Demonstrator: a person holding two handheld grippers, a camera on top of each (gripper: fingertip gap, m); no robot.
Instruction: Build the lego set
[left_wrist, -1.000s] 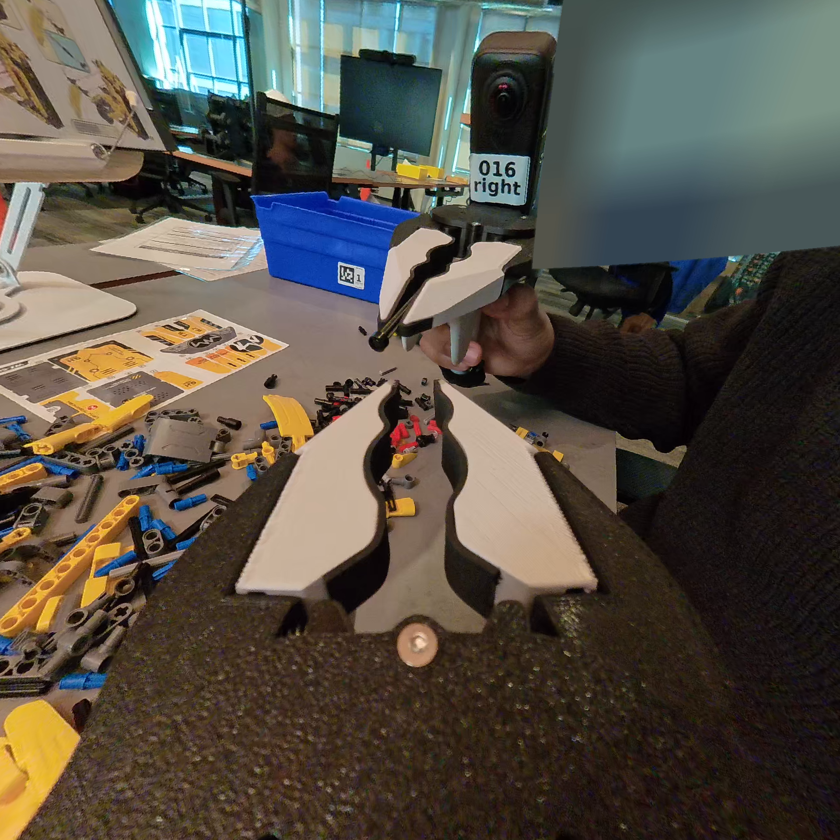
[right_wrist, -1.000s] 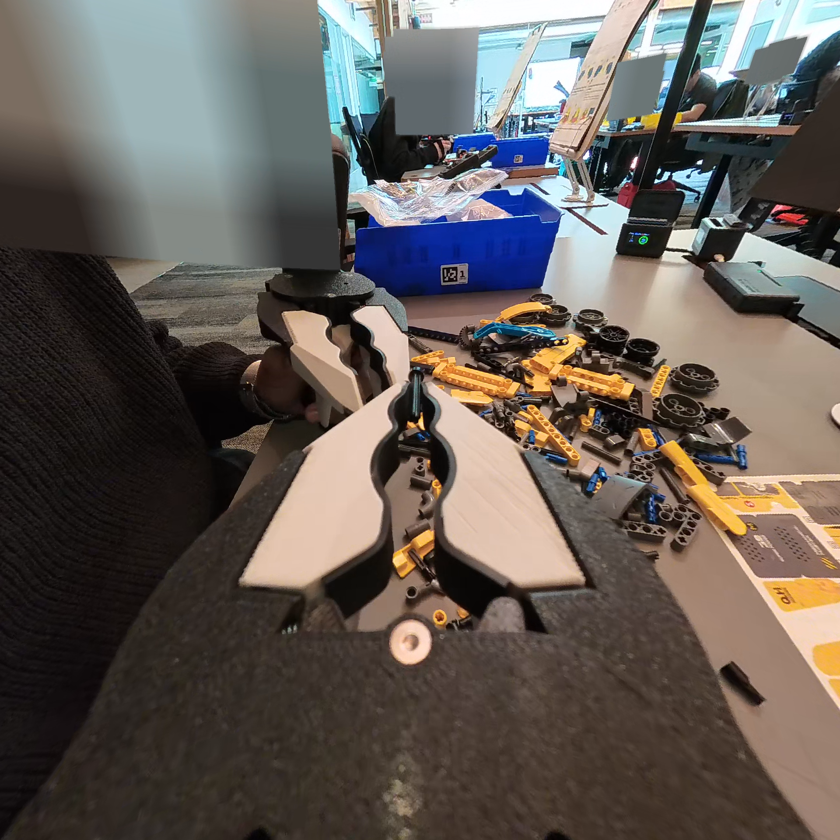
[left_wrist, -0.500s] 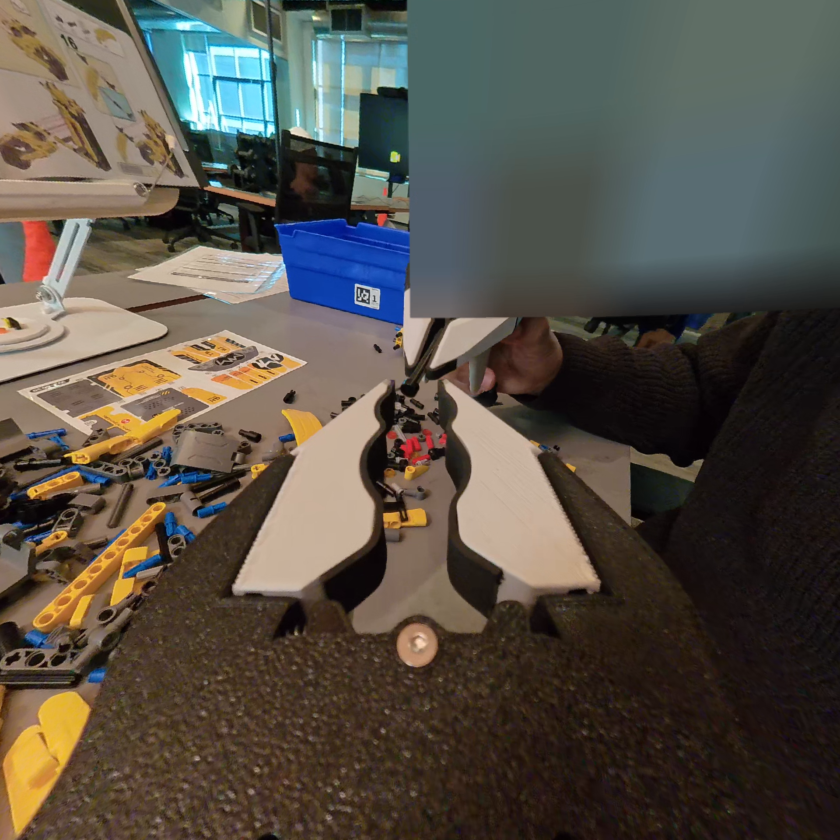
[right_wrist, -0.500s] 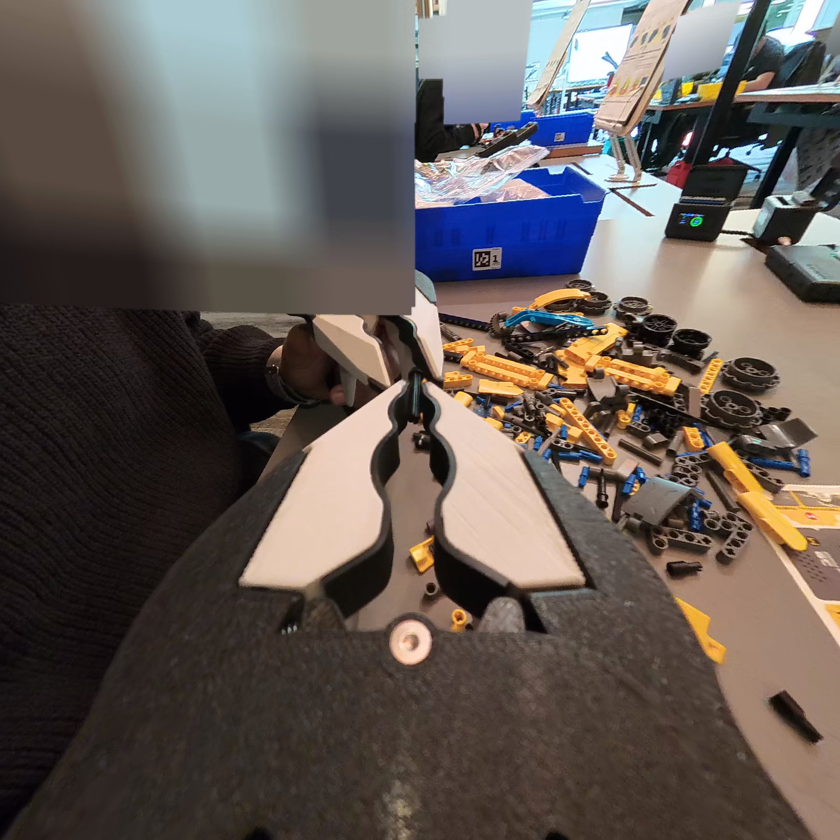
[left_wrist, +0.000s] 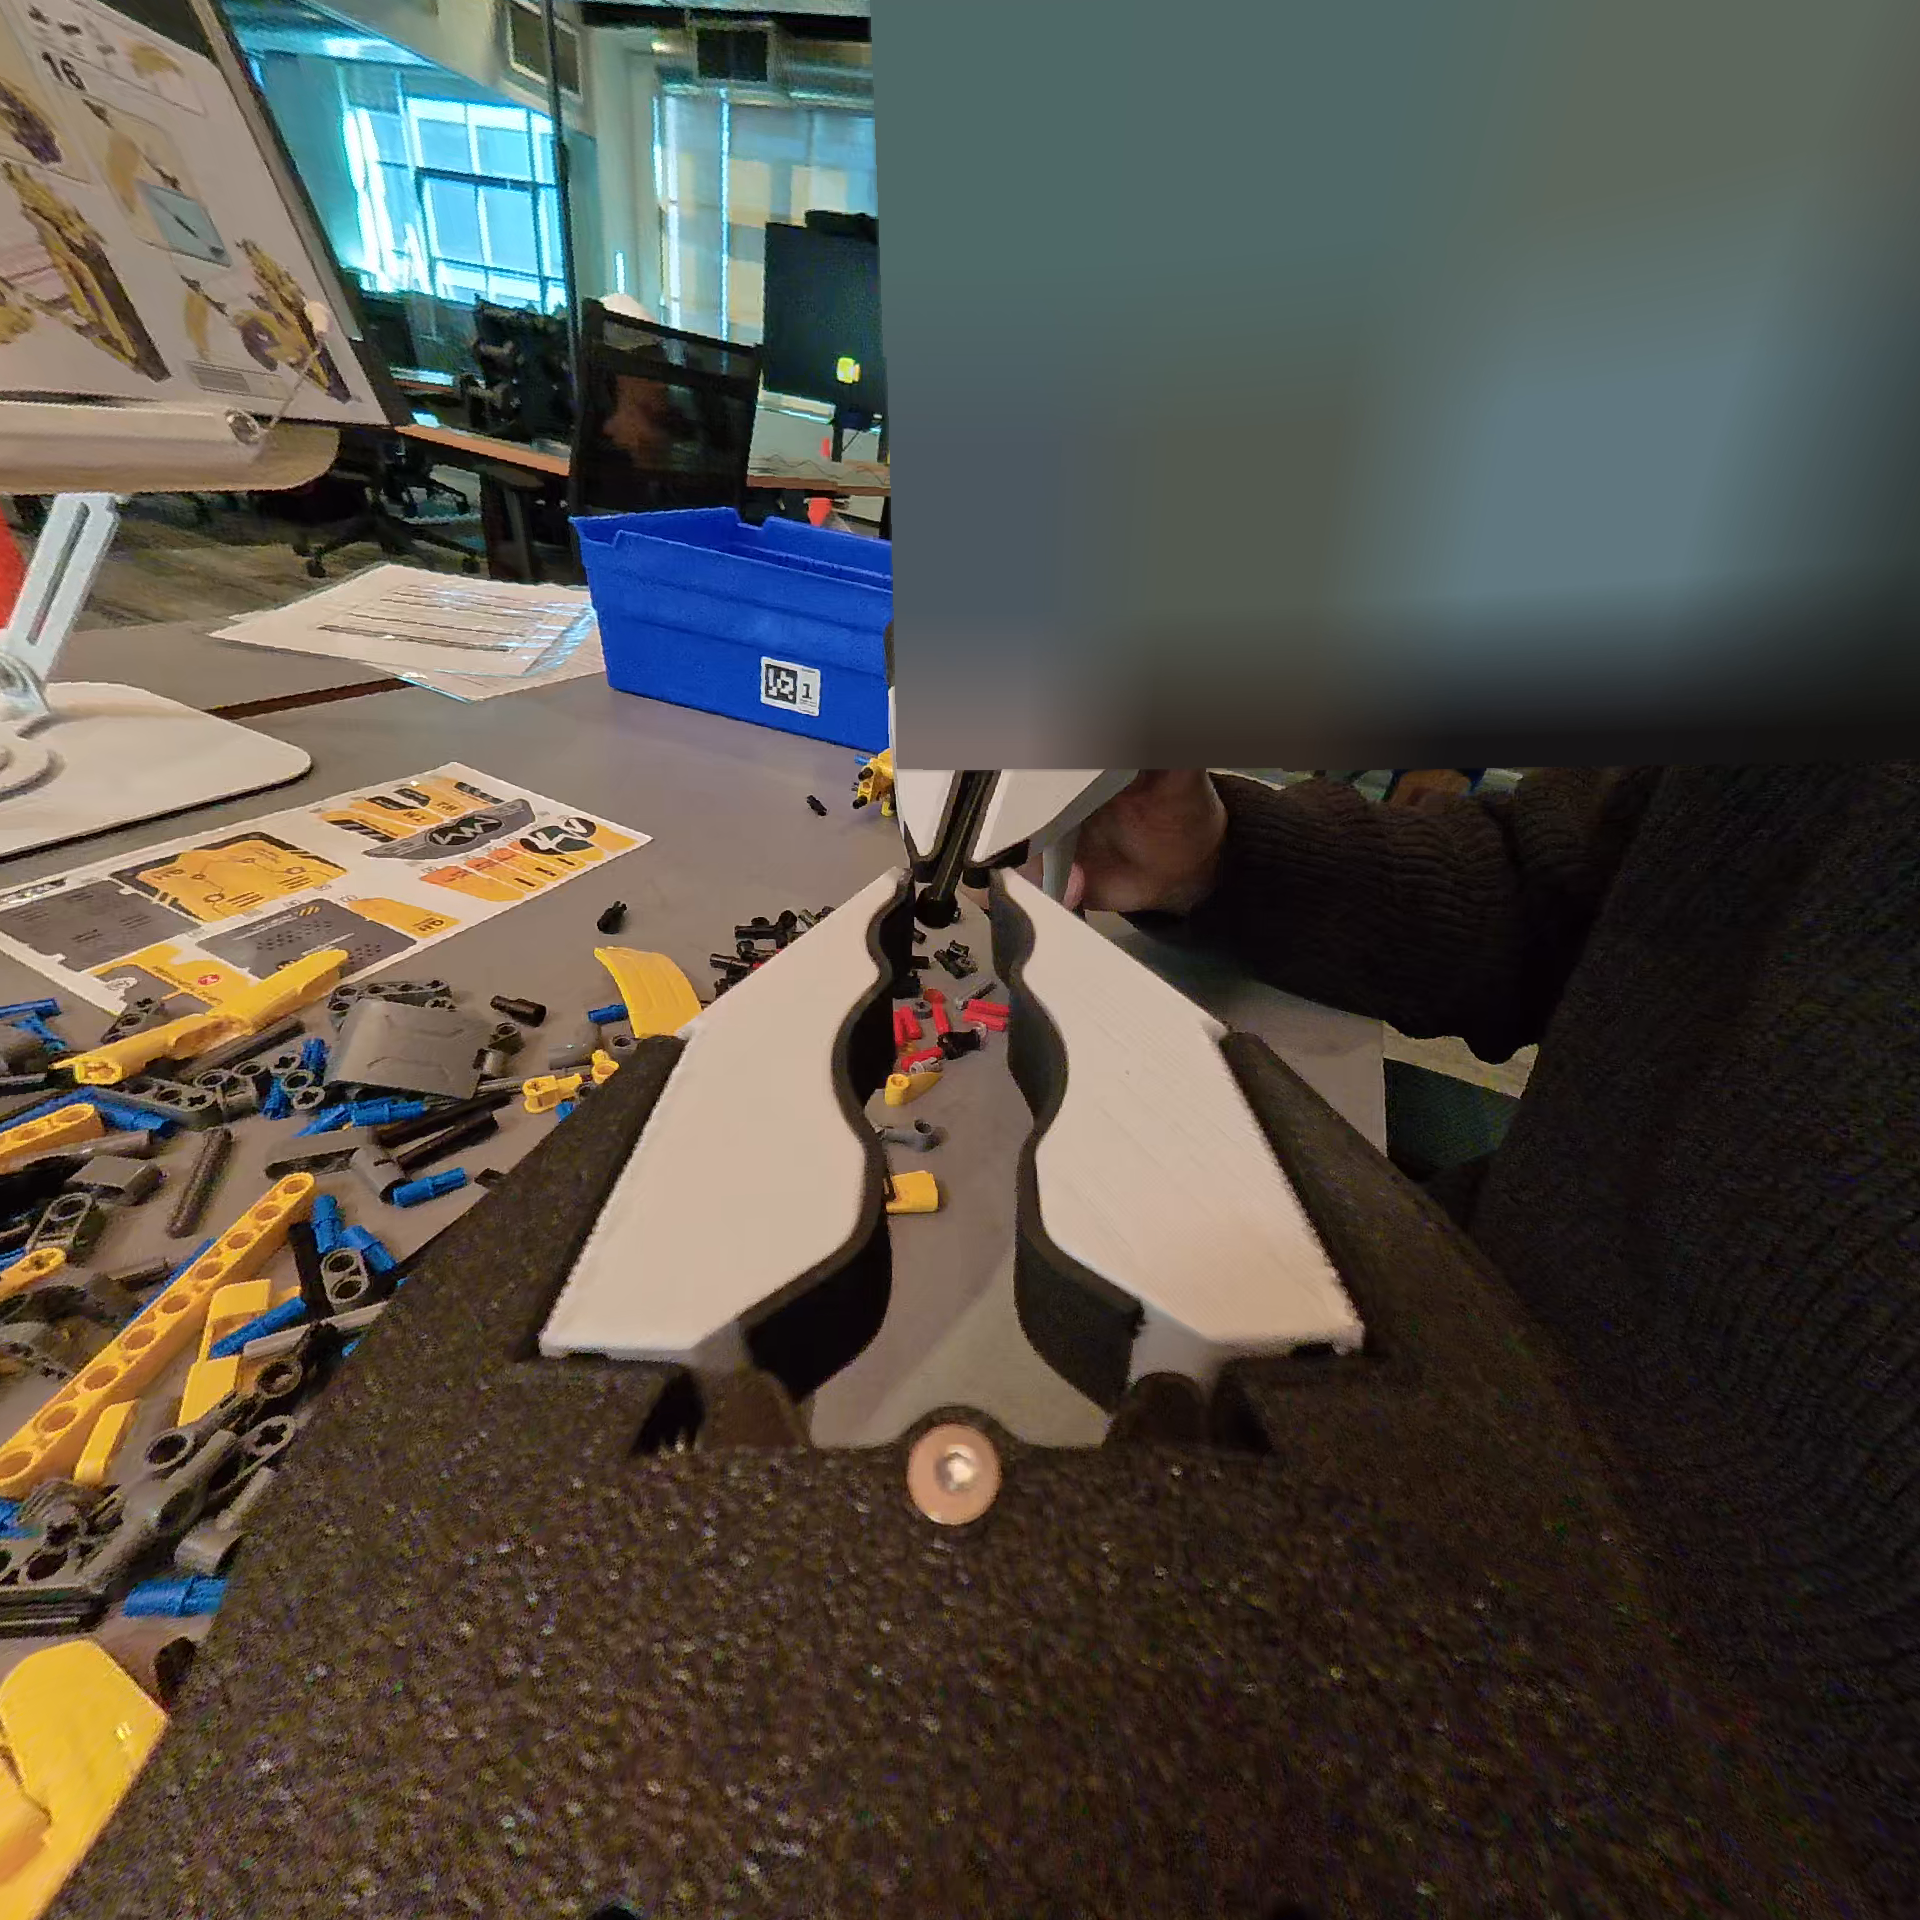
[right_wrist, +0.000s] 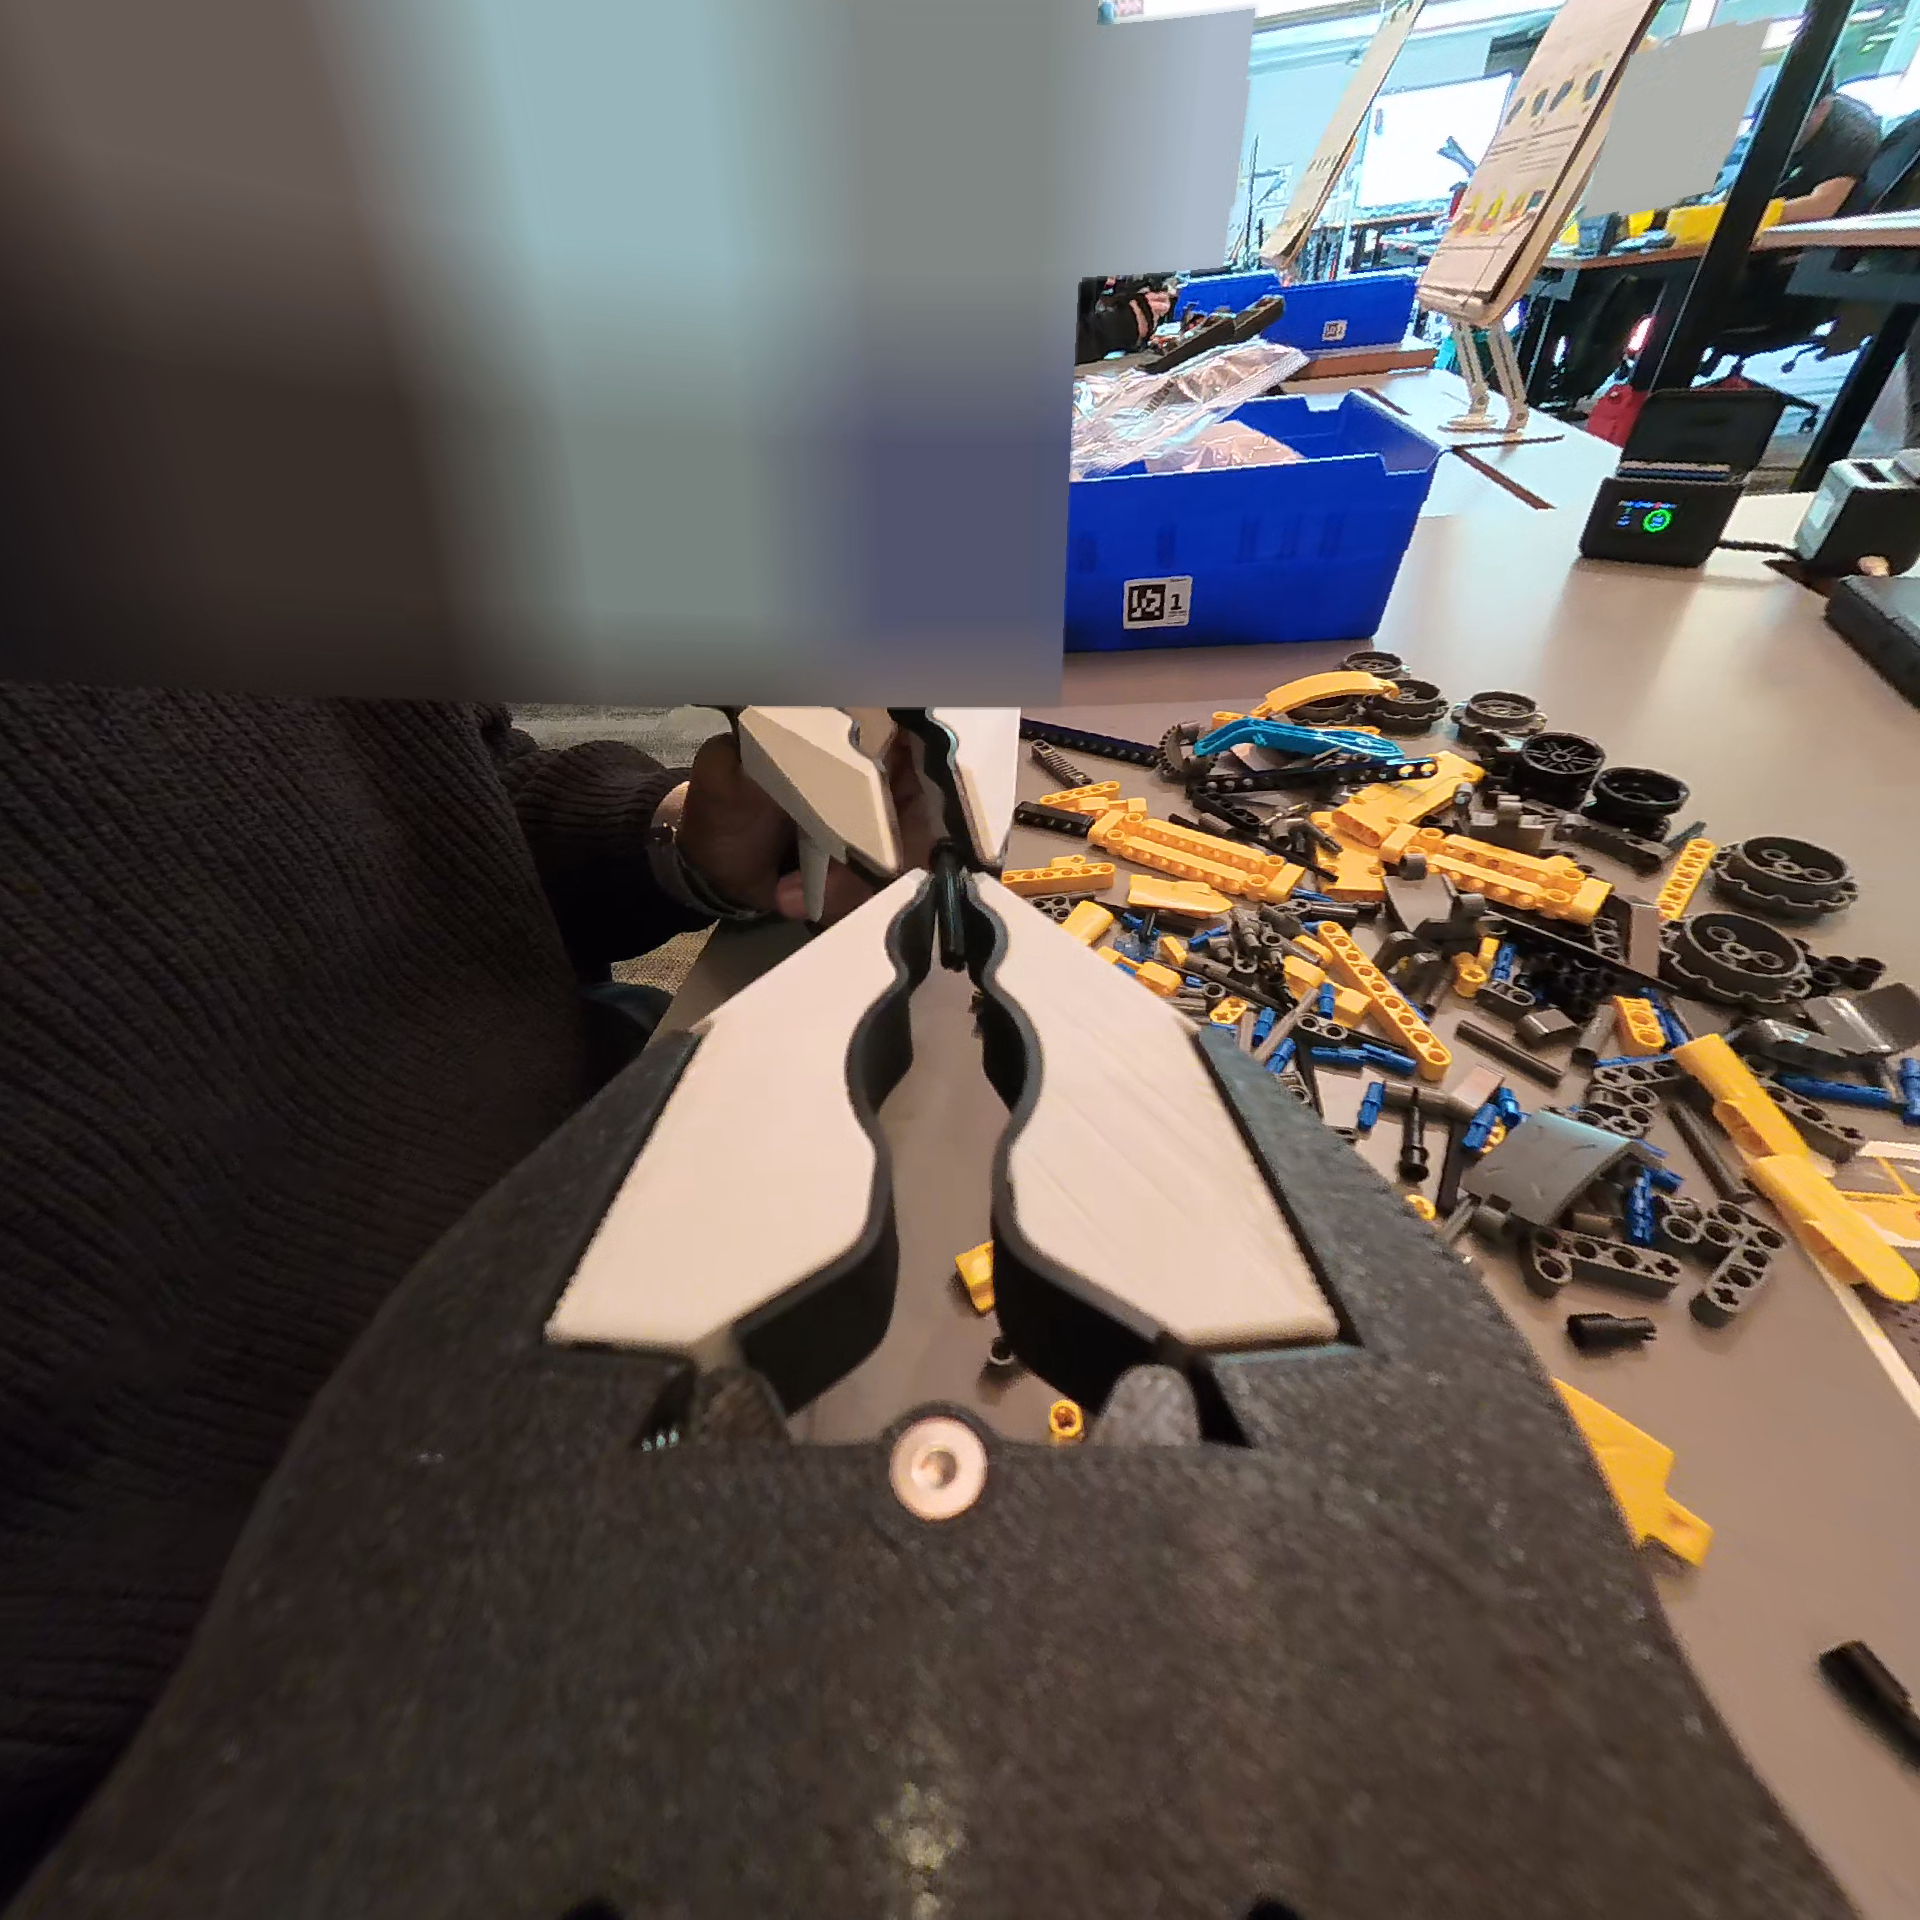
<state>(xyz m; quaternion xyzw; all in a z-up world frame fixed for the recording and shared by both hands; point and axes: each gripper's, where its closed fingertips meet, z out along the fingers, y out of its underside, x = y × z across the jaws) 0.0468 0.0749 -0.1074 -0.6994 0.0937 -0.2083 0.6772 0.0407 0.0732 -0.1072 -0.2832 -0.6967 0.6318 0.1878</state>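
My right gripper (right_wrist: 948, 894) is shut on a thin black rod (right_wrist: 948, 920) that sticks out past its tips. My left gripper (left_wrist: 948, 888) faces it, tips nearly meeting. The left gripper is open, with a narrow gap, and the rod's free end (left_wrist: 938, 910) sits in that gap at the fingertips. I cannot tell whether the left fingers touch the rod. The right gripper also shows in the left wrist view (left_wrist: 961, 857), and the left gripper shows in the right wrist view (right_wrist: 940, 857). Both hang above the grey table (left_wrist: 727, 831). A blur patch hides their upper bodies.
Loose yellow, black and blue building parts (right_wrist: 1455, 935) cover the table, with black wheels (right_wrist: 1777, 878) and small red pins (left_wrist: 940, 1023) below the grippers. A blue bin (left_wrist: 727, 623) stands behind. A printed sheet (left_wrist: 312, 873) and a booklet on a white stand (left_wrist: 156, 260) are at the left. A person's dark sleeve (left_wrist: 1455, 935) is close by. Left and right tips are no more than a few centimetres apart.
The two grippers have come together over the last second. The rod's end, which was apart from the left gripper, now sits between its fingertips. The right gripper has stayed shut on the rod.
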